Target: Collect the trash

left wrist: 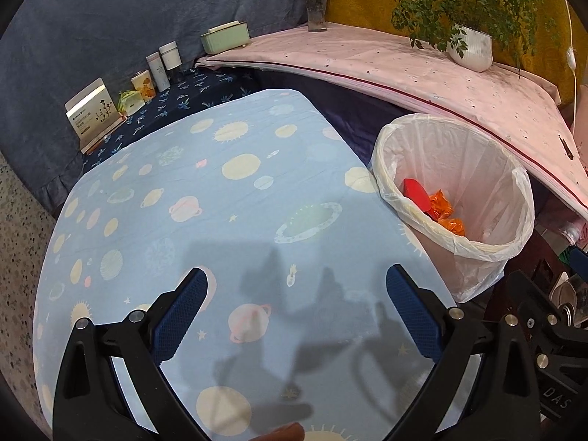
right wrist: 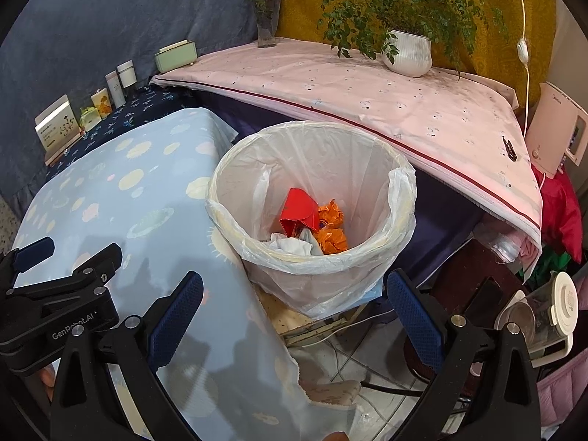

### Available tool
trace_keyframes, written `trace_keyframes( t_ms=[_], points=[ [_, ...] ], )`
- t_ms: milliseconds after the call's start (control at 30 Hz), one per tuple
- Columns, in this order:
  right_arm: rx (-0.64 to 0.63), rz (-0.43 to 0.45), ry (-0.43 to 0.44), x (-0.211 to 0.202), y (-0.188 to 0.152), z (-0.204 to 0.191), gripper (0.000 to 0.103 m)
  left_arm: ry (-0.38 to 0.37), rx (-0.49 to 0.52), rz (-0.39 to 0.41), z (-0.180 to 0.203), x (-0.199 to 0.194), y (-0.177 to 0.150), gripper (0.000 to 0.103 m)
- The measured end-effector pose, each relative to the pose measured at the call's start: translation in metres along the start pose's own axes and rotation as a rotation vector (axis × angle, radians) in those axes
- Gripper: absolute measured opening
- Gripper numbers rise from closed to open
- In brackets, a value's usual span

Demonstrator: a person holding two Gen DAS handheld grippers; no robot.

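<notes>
A bin lined with a white plastic bag point(left wrist: 488, 250) point(right wrist: 312, 264) stands just off the right edge of the table. Inside it lie a red folded carton point(right wrist: 299, 209) point(left wrist: 415, 189), crumpled orange wrappers point(right wrist: 332, 237) point(left wrist: 443, 205) and white crumpled paper point(right wrist: 294, 246). My left gripper point(left wrist: 296, 286) hovers open over the blue planet-print tablecloth point(left wrist: 205, 198) with nothing between its fingers. My right gripper point(right wrist: 294, 290) is open and empty too, held near the bin's front rim. The left gripper's black body point(right wrist: 55, 294) shows at the left of the right wrist view.
Small boxes and jars point(left wrist: 147, 77) line the far left of the table against a blue cloth. A pink-covered shelf point(right wrist: 367, 103) behind the bin carries a potted plant point(right wrist: 406, 51), a flower vase point(right wrist: 266, 25) and a green box point(right wrist: 174, 57). A kettle point(right wrist: 547, 312) and cables lie at the right.
</notes>
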State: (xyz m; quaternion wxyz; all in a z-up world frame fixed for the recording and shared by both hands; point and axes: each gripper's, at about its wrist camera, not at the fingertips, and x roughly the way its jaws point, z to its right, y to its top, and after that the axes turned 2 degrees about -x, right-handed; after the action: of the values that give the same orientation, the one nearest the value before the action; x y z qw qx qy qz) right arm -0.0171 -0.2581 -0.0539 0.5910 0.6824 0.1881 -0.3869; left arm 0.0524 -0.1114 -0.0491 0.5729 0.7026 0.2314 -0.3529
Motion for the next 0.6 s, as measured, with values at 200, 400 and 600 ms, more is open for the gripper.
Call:
trace_keyframes(
  t_ms=[200,400,600],
  points=[
    [0.003,-0.006,-0.001,0.003,-0.002,0.003,0.097,-0.011,0.003,-0.003,0.004,0.001,-0.001,0.094],
    [0.006,-0.009,-0.002,0.004,-0.005,0.006,0.097,-0.018,0.015,-0.003,0.009,0.000,-0.003,0.094],
    [0.010,-0.013,-0.007,0.005,-0.008,0.009,0.097,-0.021,0.018,-0.006,0.014,0.000,-0.005,0.094]
  ],
)
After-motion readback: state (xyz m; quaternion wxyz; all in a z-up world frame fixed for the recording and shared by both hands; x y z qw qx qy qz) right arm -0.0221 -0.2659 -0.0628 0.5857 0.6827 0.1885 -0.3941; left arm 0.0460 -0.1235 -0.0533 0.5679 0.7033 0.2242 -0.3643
